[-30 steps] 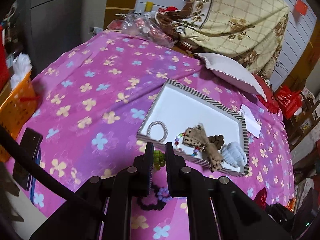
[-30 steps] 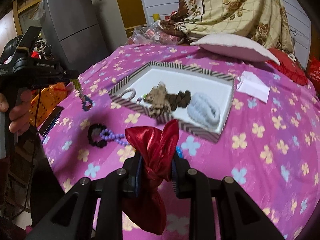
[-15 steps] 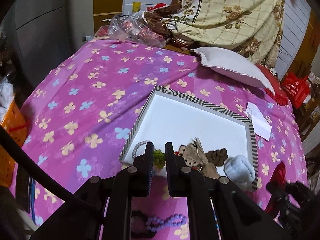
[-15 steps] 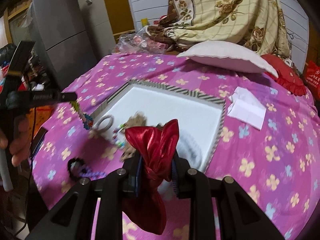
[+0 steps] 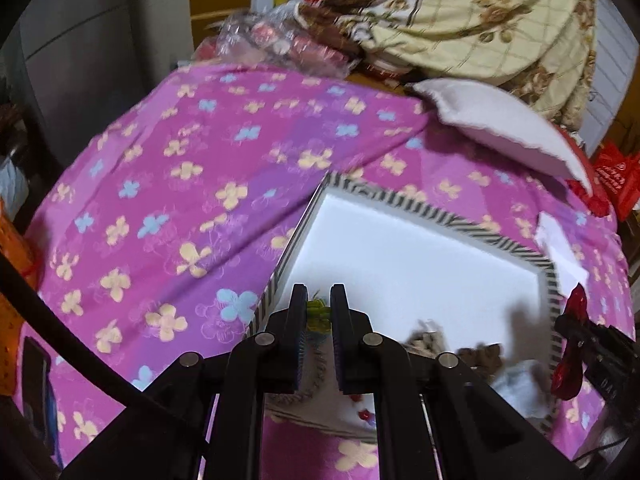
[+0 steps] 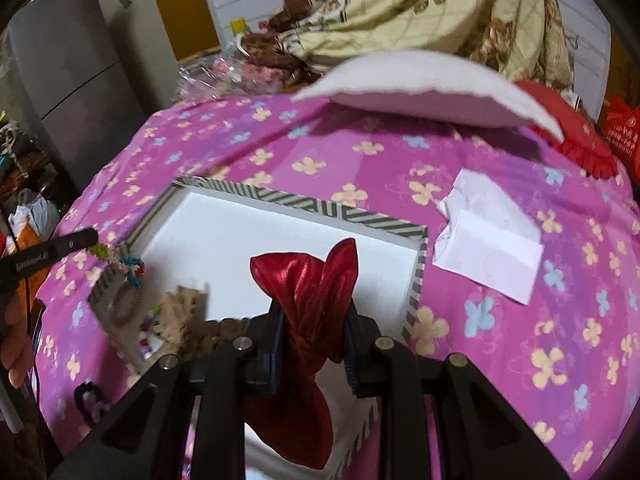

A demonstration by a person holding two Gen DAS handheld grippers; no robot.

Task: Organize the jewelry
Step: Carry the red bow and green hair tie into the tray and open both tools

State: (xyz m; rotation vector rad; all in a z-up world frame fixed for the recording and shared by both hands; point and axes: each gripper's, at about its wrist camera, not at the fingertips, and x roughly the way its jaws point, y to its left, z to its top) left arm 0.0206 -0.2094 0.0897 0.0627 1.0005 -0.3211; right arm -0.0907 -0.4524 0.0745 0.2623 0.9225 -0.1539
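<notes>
A white tray with a striped rim lies on the pink flowered bedspread. My left gripper is shut on a colourful beaded bracelet and holds it over the tray's near left corner; the bracelet hangs from that gripper in the right wrist view. My right gripper is shut on a shiny red fabric bow above the tray's near side; it also shows in the left wrist view. A braided ring, a burlap bow and a pale blue scrunchie lie in the tray.
A black and purple beaded piece lies on the bedspread left of the tray. A white paper lies to the tray's right. A pale pillow, a red cushion and piled bedding sit behind. A phone lies at the bed's left edge.
Both grippers have moved forward over the tray. The bracelet now hangs above the tray's left corner, and the red bow is over the tray's near part.
</notes>
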